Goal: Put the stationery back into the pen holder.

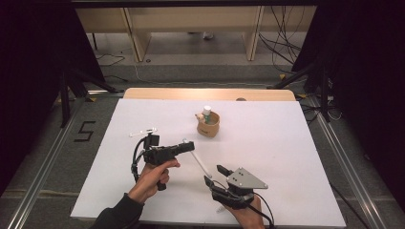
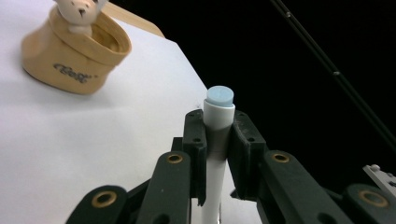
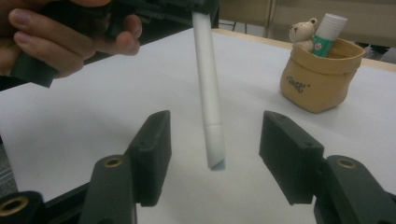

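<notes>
My left gripper is shut on a white pen near its light-blue end, holding it clear of the table. In the right gripper view the pen hangs down, slightly slanted, with its lower tip between the jaws of my right gripper, touching neither. My right gripper is open, low at the front of the white table. A tan pen pot stands at the middle rear with a glue stick and a small bear figure in it.
A small white clip-like piece lies on the table left of the pot. The person's left hand grips the left gripper's handle. Dark stands and cables flank the table, and a wooden edge borders its far side.
</notes>
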Tool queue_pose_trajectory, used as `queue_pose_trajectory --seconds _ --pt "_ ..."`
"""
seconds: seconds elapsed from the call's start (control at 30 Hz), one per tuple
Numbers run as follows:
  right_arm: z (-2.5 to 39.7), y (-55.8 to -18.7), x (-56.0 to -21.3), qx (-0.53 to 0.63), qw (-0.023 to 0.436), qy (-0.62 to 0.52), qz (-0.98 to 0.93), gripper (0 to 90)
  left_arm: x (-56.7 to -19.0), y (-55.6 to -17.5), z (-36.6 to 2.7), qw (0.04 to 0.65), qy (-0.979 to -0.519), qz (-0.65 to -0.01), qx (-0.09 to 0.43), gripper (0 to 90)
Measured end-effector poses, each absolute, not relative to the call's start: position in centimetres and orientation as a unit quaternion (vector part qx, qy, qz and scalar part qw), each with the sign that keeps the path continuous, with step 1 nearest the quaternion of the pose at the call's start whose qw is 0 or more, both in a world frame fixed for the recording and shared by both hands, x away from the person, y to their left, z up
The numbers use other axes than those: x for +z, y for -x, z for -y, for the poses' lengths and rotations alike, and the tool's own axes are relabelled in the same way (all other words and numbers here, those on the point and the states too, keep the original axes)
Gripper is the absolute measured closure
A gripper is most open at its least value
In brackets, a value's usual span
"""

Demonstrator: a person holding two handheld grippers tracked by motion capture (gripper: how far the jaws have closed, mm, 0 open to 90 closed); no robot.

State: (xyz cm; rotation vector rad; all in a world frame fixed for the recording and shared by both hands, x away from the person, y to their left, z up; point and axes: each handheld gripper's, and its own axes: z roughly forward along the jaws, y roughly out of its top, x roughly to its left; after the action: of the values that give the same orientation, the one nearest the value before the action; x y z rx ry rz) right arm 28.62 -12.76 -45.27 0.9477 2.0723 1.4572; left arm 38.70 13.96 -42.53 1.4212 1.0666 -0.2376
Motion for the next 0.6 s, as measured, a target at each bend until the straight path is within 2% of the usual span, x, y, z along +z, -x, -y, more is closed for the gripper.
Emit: queue_pose_trajectory --seconds 0.37,0.6 --pt "14.1 -28.4 -45.2 0.51 0.201 -0.349 -0.76 37.5 -41.1 -40.9 -14.1 0.623 -0.625 -0.467 -0.051 78.0" --pt "15.0 -28.4 -45.5 0.504 0.196 -0.359 -0.761 34.7 -40.7 -42.2 -13.7 0.622 -0.626 -0.468 -0.038 78.0"
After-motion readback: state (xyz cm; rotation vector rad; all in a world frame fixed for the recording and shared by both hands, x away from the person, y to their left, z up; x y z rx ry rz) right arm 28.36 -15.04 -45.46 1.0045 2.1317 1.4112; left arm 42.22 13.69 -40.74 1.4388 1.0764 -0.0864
